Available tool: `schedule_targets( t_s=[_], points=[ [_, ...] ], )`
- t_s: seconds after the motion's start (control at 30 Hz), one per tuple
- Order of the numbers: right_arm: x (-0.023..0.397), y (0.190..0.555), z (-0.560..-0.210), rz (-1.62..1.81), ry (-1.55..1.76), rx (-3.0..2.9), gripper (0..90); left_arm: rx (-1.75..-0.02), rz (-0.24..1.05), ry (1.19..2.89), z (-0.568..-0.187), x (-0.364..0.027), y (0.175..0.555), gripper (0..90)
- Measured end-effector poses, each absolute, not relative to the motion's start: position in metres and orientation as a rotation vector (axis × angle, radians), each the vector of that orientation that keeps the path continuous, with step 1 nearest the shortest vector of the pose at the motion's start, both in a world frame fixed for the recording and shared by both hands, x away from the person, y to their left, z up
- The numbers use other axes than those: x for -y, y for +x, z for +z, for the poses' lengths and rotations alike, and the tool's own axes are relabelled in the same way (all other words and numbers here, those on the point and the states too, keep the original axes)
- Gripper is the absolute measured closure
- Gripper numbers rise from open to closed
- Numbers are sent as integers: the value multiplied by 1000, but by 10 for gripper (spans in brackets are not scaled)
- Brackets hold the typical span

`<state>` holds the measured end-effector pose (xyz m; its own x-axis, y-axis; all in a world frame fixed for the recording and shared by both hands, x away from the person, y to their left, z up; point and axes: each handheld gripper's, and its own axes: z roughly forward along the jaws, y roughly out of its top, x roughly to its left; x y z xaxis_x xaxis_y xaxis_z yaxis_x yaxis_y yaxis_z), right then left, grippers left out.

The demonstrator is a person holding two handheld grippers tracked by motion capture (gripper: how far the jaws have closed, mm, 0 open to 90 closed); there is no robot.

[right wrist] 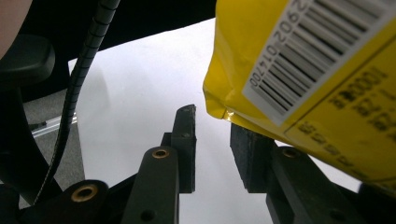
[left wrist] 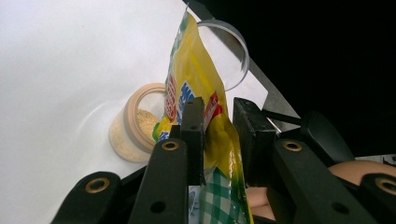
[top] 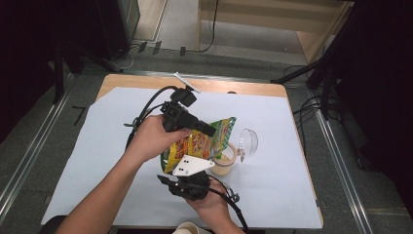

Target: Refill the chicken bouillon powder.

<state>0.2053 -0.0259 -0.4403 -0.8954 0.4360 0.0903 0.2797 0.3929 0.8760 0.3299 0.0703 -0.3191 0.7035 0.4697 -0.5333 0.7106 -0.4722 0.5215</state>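
A yellow bag [top: 199, 141] with green checks and a black barcode; beige jar [top: 224, 161]; white table cover [top: 292, 185].

I see the left hand [top: 152, 134] wrapped round the left gripper [top: 207, 129], forearm entering from lower left. Its jaws stand slightly parted, pinching the bag [left wrist: 205, 116]. Right hand [top: 212, 202] grips the right gripper [right wrist: 212, 140] from below; jaws slightly parted, nothing between the pads.

Yellow glossy plastic snack bag [right wrist: 322, 70]: a white barcode label printed with the digits "2902 014700"; black print below it is too blurred to read.
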Motion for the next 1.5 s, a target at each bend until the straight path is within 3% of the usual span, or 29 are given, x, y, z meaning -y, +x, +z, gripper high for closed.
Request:
schedule_targets(
  t_s=[1.5],
  points=[
    [26, 205, -441, 1509, 640, -2490, 728, -898, -414, 2157, -319, -70, 330, 757]
  ],
)
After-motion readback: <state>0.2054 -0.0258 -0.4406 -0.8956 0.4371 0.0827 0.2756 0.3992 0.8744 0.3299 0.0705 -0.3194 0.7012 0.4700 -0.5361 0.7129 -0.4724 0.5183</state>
